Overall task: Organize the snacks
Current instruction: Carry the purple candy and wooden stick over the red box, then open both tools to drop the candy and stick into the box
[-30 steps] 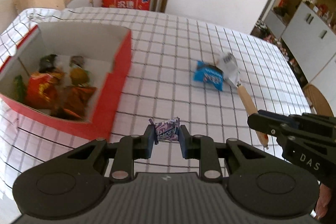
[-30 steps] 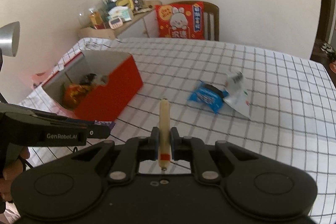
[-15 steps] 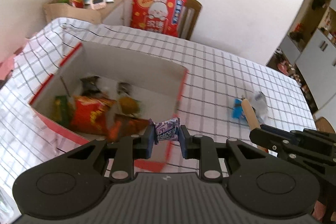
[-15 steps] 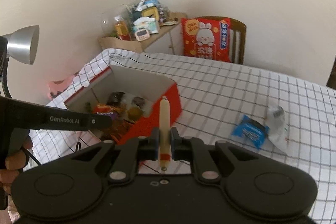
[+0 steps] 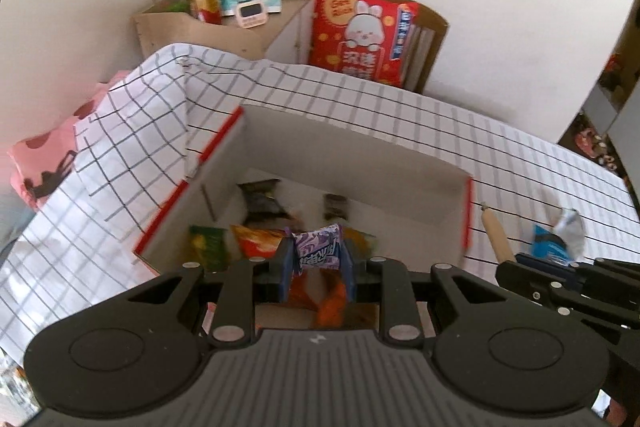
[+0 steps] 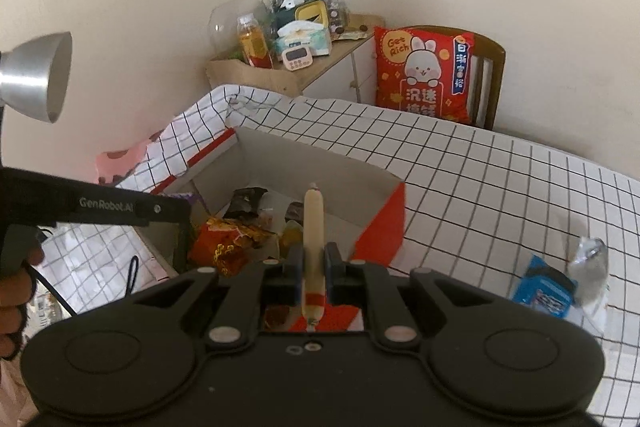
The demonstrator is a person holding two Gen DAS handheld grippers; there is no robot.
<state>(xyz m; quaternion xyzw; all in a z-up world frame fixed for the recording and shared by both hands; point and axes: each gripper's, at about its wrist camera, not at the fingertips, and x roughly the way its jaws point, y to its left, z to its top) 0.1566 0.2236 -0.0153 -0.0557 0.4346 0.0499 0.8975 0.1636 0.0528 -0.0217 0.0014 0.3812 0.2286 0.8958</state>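
Observation:
A red cardboard box (image 5: pixel 352 147) (image 6: pixel 380 223) with several snack packets inside stands on the checked tablecloth. My left gripper (image 5: pixel 318 259) is shut on a small purple candy packet (image 5: pixel 318 251) and hangs over the box's near side. My right gripper (image 6: pixel 314 269) is shut on a beige sausage stick (image 6: pixel 313 227), held above the box's near right corner. That stick (image 5: pixel 494 237) also shows at the right in the left wrist view. A blue snack packet (image 6: pixel 544 289) (image 5: pixel 550 247) lies on the cloth to the right of the box.
A clear crumpled wrapper (image 6: pixel 590 259) lies beside the blue packet. A wooden chair with a red rabbit cushion (image 6: pixel 424 75) stands behind the table, next to a cluttered side cabinet (image 5: pixel 224 23). A metal lamp shade (image 6: pixel 38 77) hangs at the left. A pink cloth (image 5: pixel 44 163) lies off the table's left edge.
Both grippers have travelled left from the open cloth to above the red box, each still holding its snack. The blue packet and wrapper are now far to the right.

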